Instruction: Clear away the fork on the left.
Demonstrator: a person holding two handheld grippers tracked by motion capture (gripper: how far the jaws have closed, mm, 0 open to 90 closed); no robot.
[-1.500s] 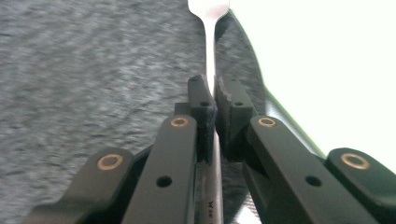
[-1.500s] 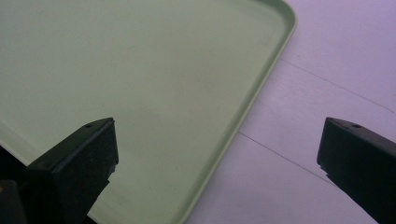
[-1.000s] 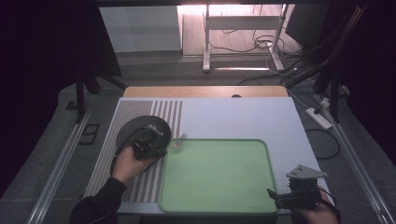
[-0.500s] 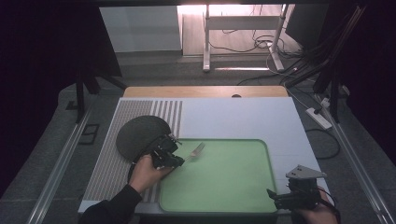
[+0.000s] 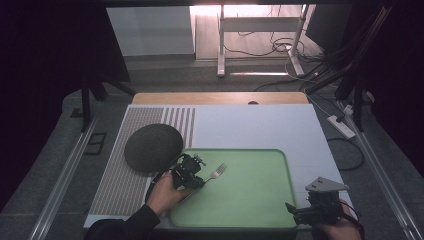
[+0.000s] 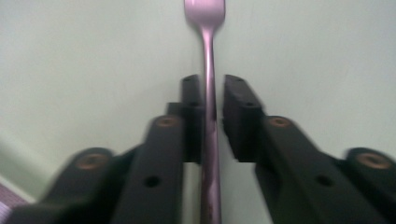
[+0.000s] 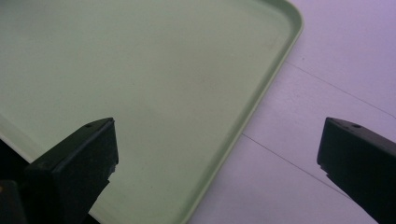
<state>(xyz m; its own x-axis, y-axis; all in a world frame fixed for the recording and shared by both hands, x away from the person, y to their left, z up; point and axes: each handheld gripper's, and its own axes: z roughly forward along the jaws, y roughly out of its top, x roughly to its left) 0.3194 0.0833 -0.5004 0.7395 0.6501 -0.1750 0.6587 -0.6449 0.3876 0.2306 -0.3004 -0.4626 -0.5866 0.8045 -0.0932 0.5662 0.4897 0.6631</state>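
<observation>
A silver fork (image 5: 218, 172) (image 6: 208, 70) points tines-away over the left part of a green tray (image 5: 286, 167). My left gripper (image 5: 201, 180) (image 6: 208, 93) is shut on the fork's handle, the left pad against it and a thin sliver of light at the right pad. The tray's floor lies close beneath. My right gripper (image 5: 292, 210) (image 7: 217, 140) hangs wide open over the tray's near right corner (image 7: 261, 93), with nothing between its fingers.
A dark round plate (image 5: 152, 146) lies on a ribbed grey mat (image 5: 112, 185) left of the tray. The white tabletop (image 5: 250, 125) stretches behind and to the right of the tray. Cables and a stand sit on the floor beyond the table.
My left gripper has carried the fork from above the dark plate rightward and nearer, onto the tray's left side. The right gripper has stayed put.
</observation>
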